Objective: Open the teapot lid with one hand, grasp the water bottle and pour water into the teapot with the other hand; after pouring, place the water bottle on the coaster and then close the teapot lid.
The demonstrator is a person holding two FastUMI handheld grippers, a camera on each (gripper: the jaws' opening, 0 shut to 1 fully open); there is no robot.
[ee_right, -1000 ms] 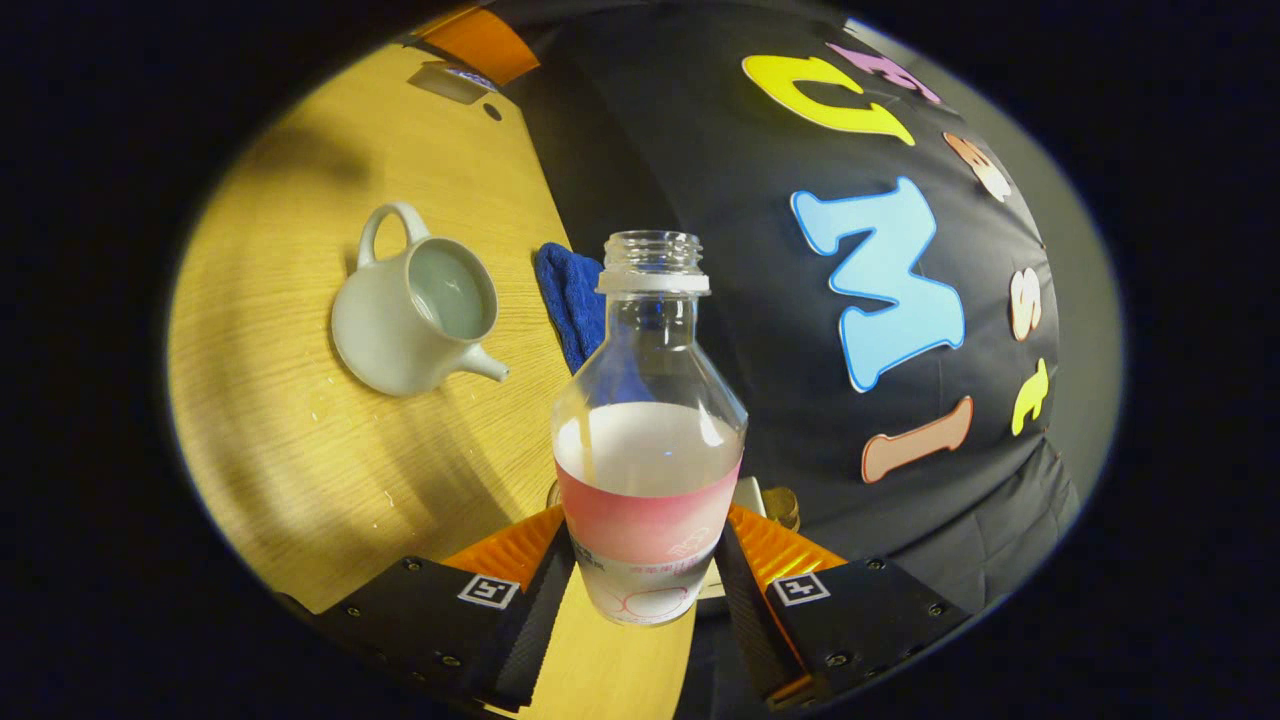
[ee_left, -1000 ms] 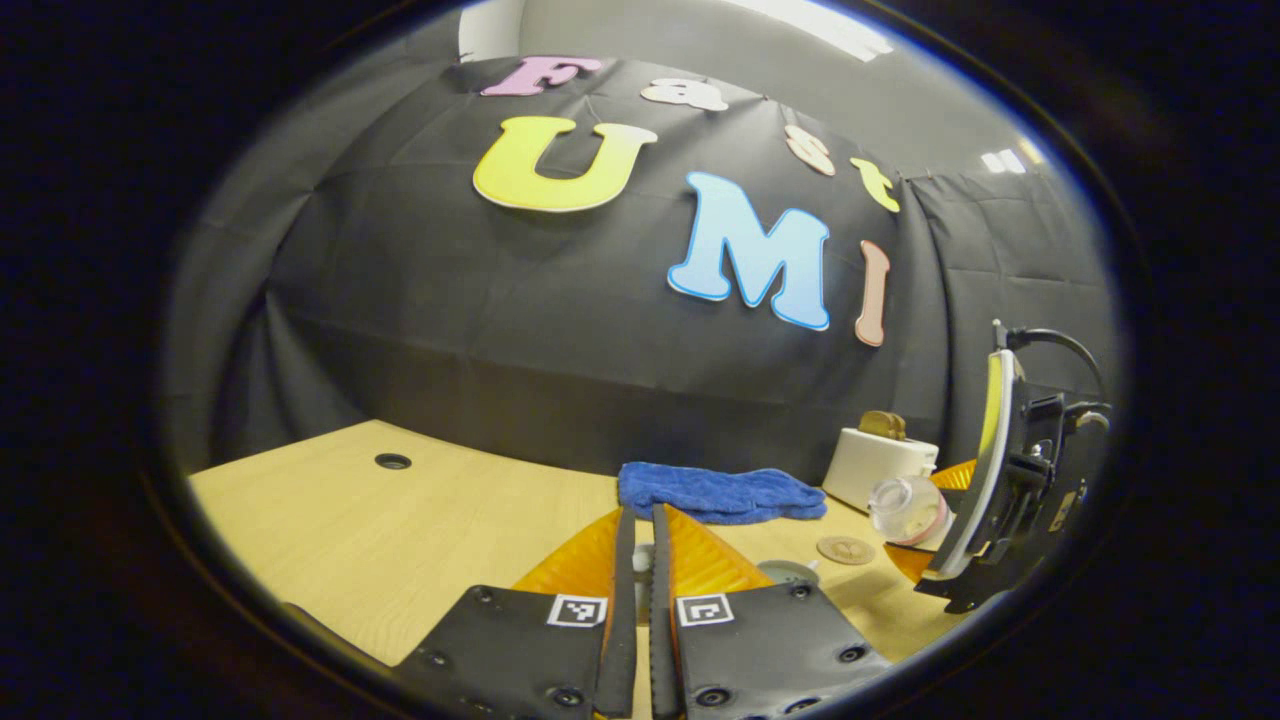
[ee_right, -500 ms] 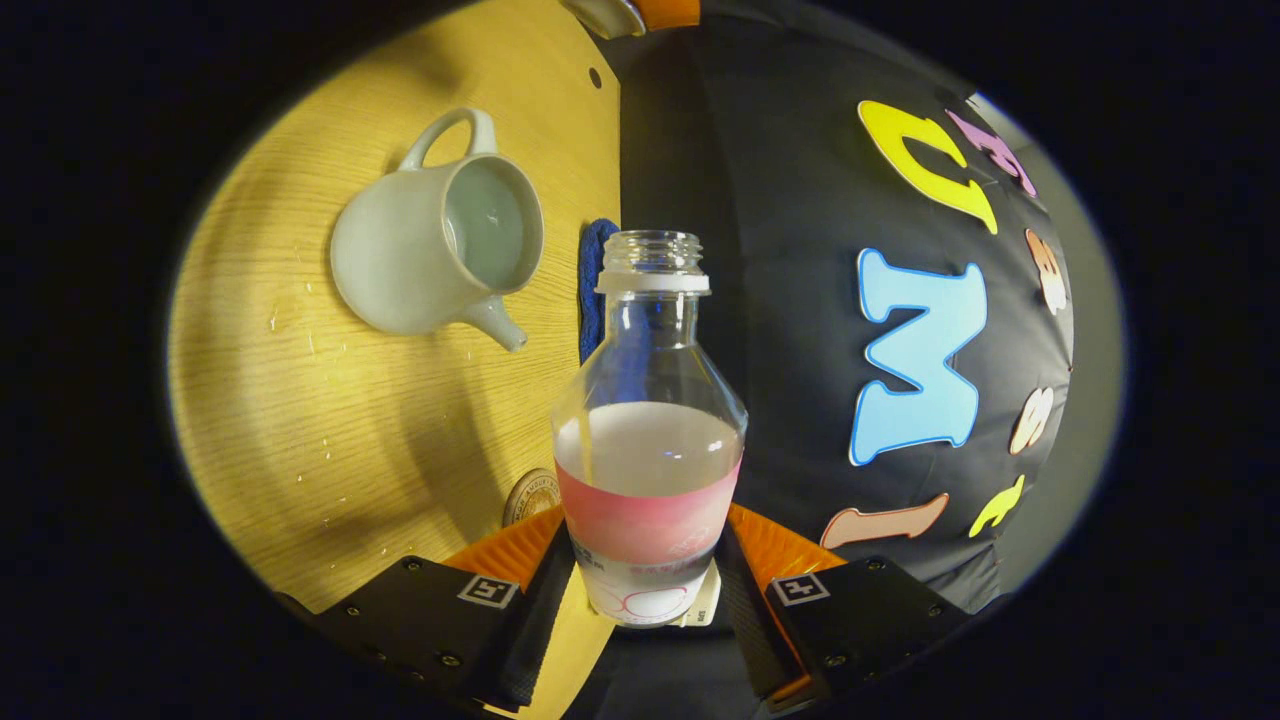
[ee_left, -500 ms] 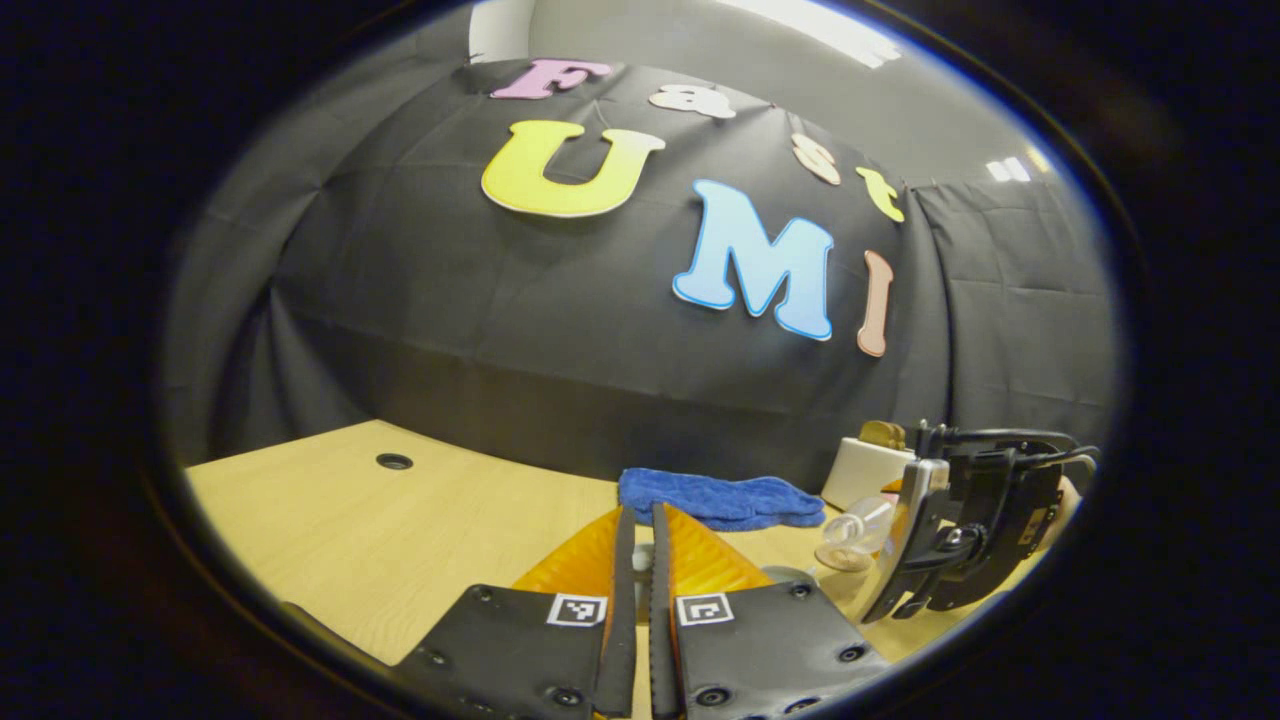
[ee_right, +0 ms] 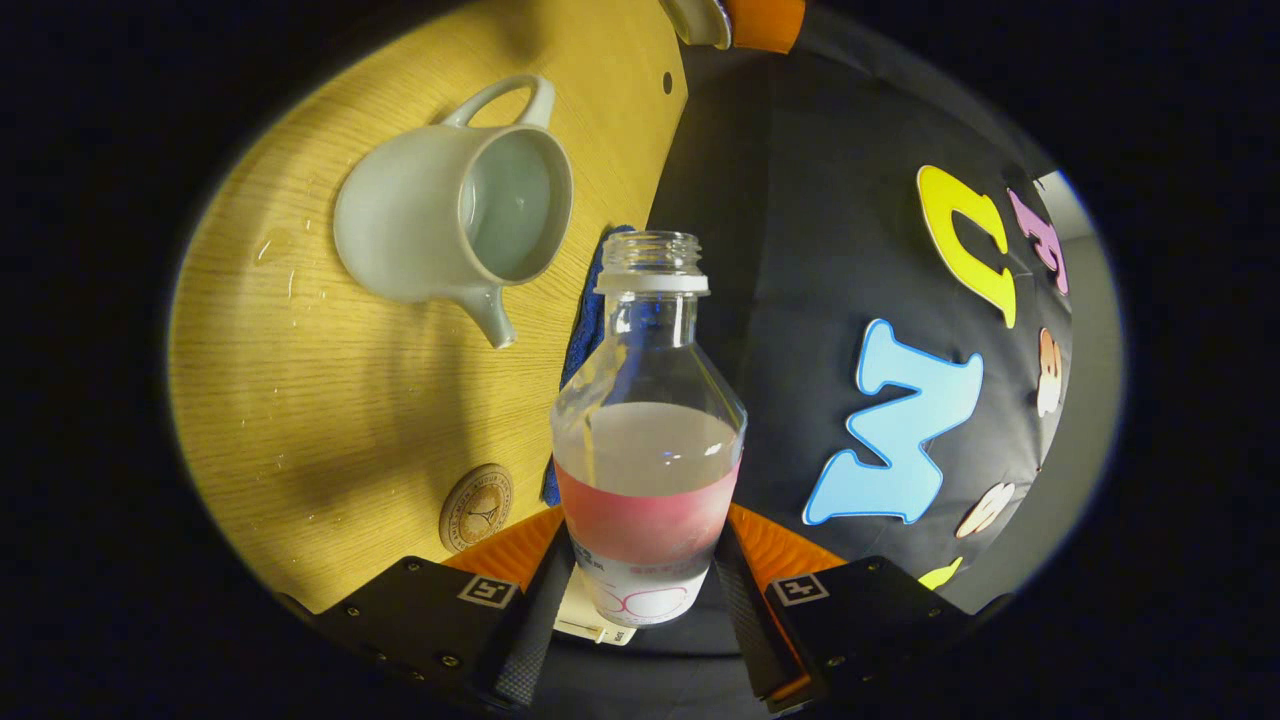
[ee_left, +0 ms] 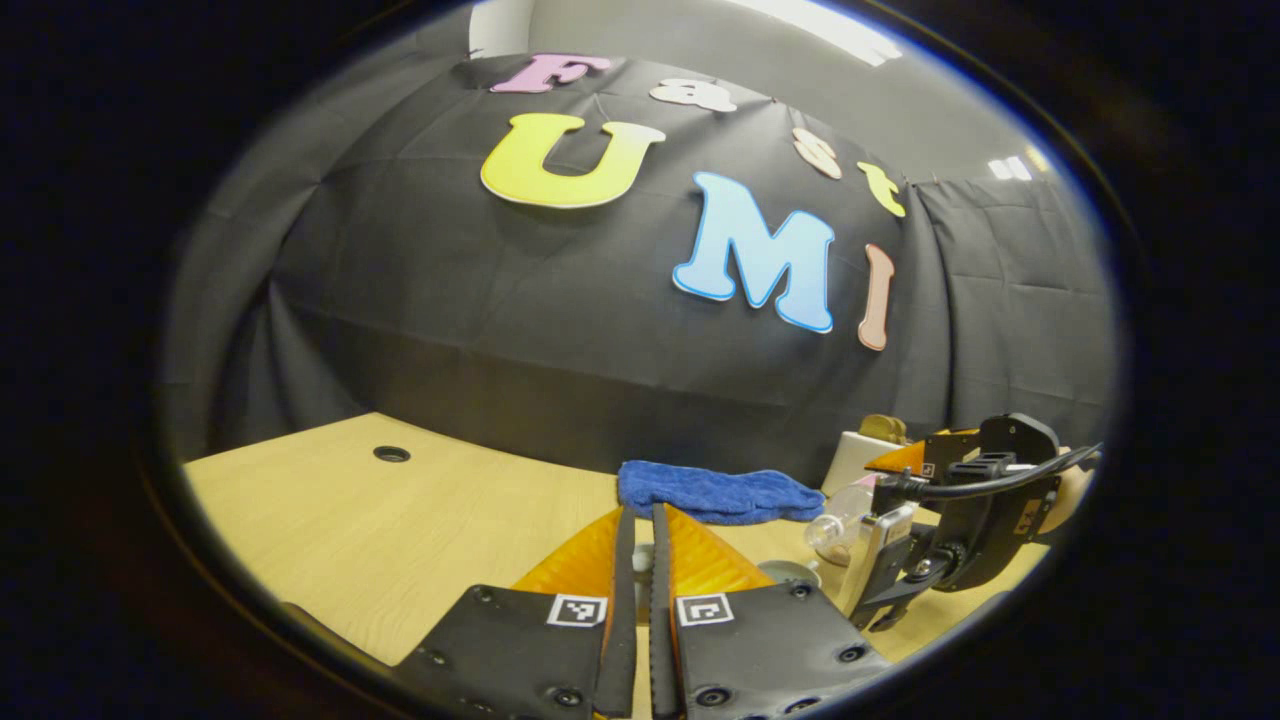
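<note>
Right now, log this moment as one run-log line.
phase: after pour | right gripper: shut on water bottle, uncapped, part full | teapot: lid off, water inside | coaster: bare | left gripper: shut

Light wood table (ee_right: pixel 300 400), water droplets on it. On it: open teapot (ee_right: pixel 450 215) at 11 o'clock, coaster (ee_right: pixel 476 507) at 7, blue cloth (ee_left: pixel 715 492) against back wall.
</note>
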